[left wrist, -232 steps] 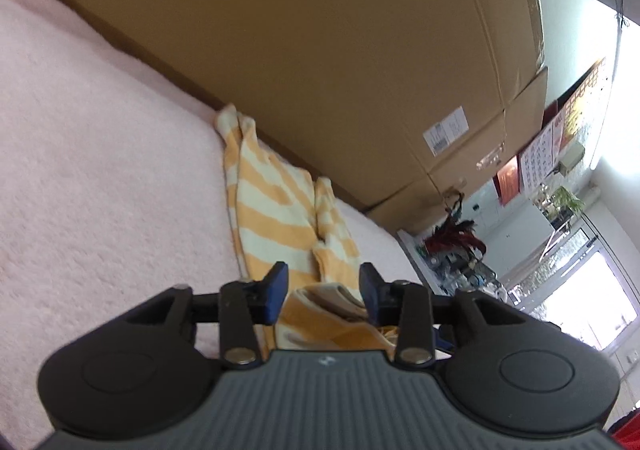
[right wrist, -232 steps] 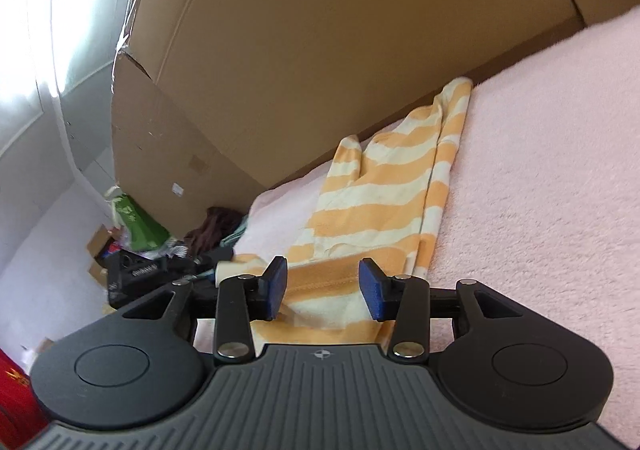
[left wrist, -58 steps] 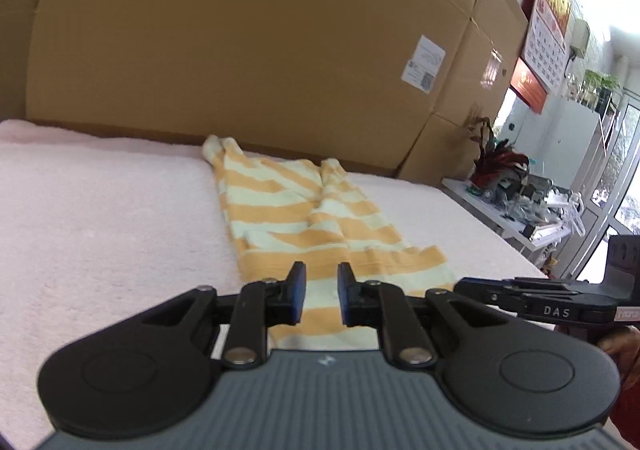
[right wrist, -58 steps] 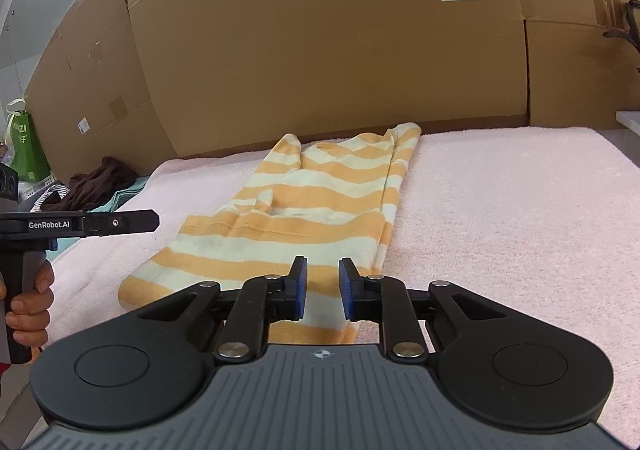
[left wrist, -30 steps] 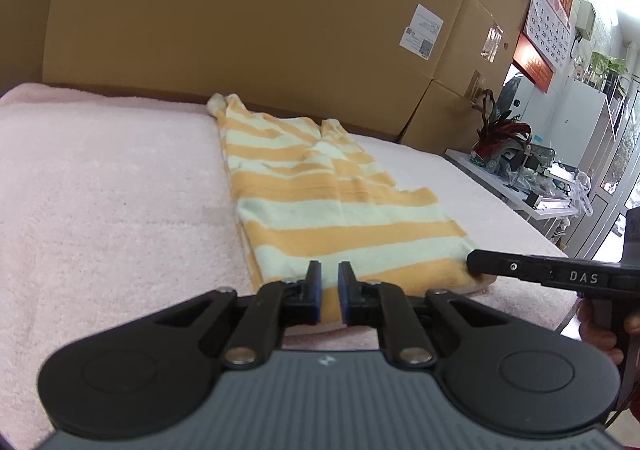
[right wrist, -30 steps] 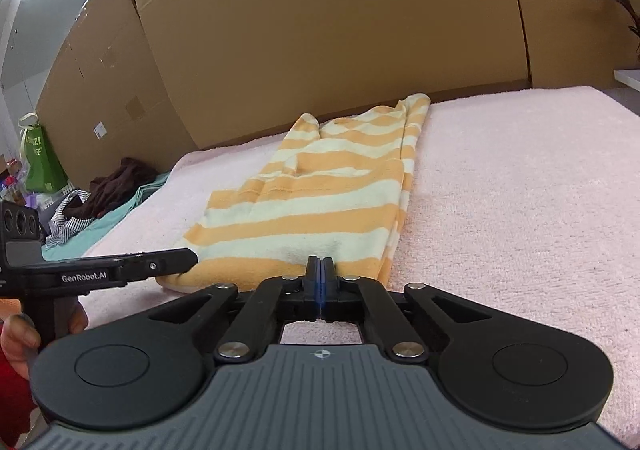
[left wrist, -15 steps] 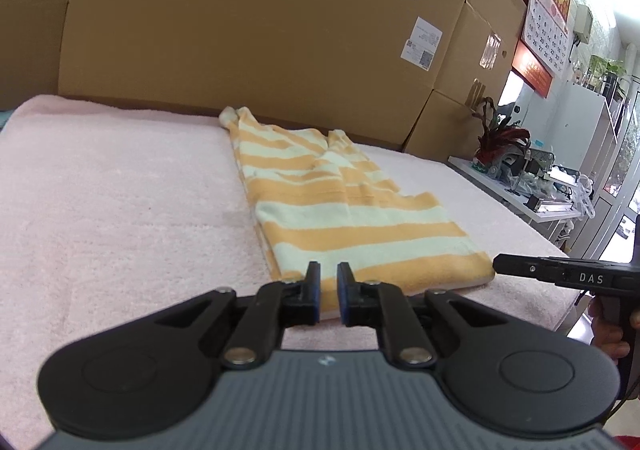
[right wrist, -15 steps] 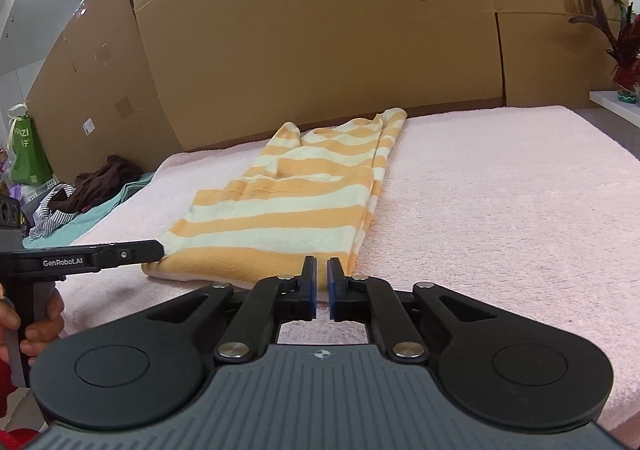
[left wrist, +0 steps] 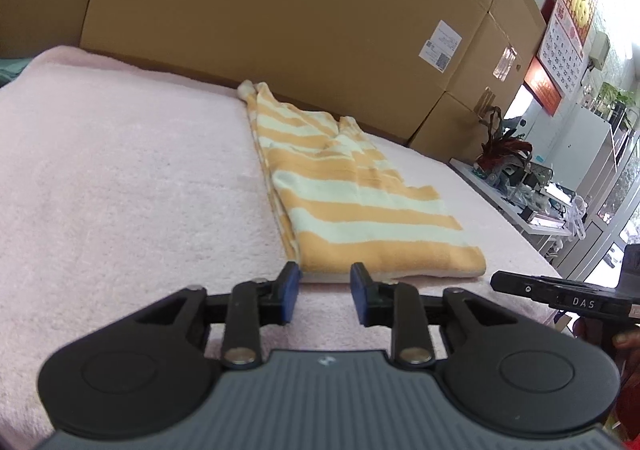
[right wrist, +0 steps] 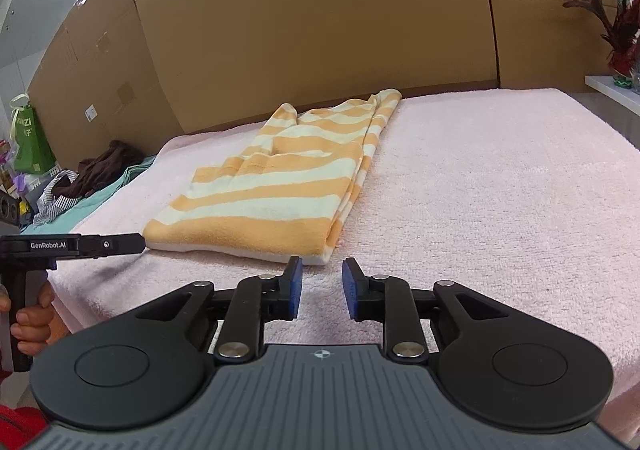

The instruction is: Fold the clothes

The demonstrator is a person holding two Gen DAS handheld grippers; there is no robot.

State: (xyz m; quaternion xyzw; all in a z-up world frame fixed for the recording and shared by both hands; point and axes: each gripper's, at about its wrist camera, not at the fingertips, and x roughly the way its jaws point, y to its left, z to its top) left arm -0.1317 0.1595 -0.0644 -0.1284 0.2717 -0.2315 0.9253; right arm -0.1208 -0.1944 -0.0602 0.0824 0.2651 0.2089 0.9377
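An orange and cream striped garment (left wrist: 352, 206) (right wrist: 288, 186) lies folded lengthwise on the pink towel-covered table (left wrist: 120, 178) (right wrist: 500, 190). My left gripper (left wrist: 324, 292) sits just short of the garment's near left corner, its jaws opening, nothing between them. My right gripper (right wrist: 322, 284) hovers just short of the near right corner, jaws also opening and empty. Each gripper shows in the other's view: the right gripper (left wrist: 560, 296) at the right edge, the left gripper (right wrist: 76, 244) at the left edge, held by a hand (right wrist: 32, 314).
Tall cardboard boxes (left wrist: 280, 18) (right wrist: 320, 30) wall off the far side of the table. A heap of dark and striped clothes (right wrist: 92, 174) lies beyond the table's left end. A cluttered white shelf (left wrist: 520, 186) and a calendar (left wrist: 568, 14) stand to the right.
Both grippers let go of the garment's near edge, backed off toward me, and their jaws have parted. The garment now lies flat and still.
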